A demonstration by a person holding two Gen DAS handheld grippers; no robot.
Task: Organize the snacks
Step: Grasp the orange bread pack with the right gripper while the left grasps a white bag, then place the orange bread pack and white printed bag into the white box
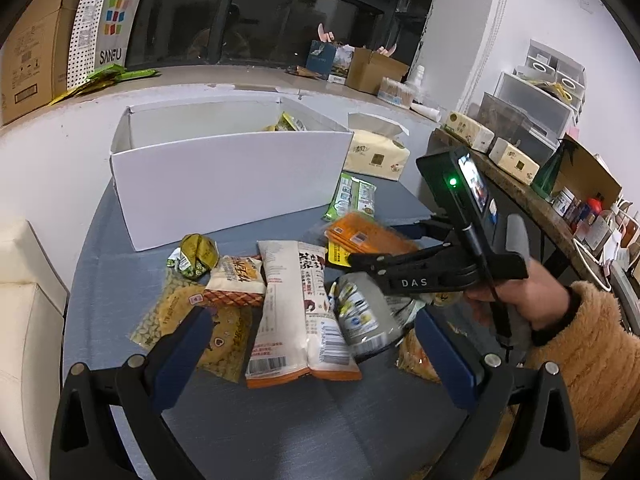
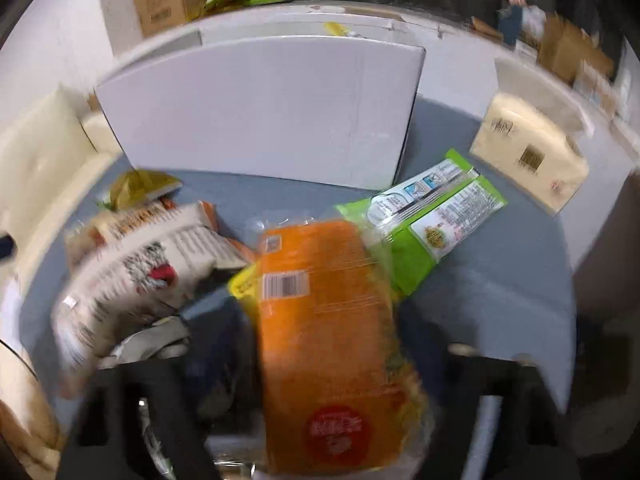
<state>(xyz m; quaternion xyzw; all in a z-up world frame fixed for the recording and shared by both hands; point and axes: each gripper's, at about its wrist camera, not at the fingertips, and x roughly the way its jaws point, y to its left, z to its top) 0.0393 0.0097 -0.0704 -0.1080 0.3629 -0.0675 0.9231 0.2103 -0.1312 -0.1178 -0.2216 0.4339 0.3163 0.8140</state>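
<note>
The right gripper [image 1: 362,258] reached down into the heap of snacks on the table [image 1: 280,432], and the orange pack [image 2: 324,320] lay lengthwise between its jaws. The close view was blurred, so I could not tell whether the pads pressed the pack or only flanked it. The left gripper [image 1: 312,344] hovered with its jaws spread, the white bag [image 1: 296,312] and a silver pouch [image 1: 360,312] lying loose between them, nothing pinched.

To my eye the step was getting the orange pack into the white box [image 1: 224,176], which stood just beyond both sets of jaws. A grip across the pack's middle would serve best, since it looked limp and likely to droop. The green pack [image 2: 424,220] touched its far end and might drag along.

The box's near wall stood tall, so the lift needed to clear that rim first. Open table lay nearer than the left jaws; the heap crowded everything ahead.
</note>
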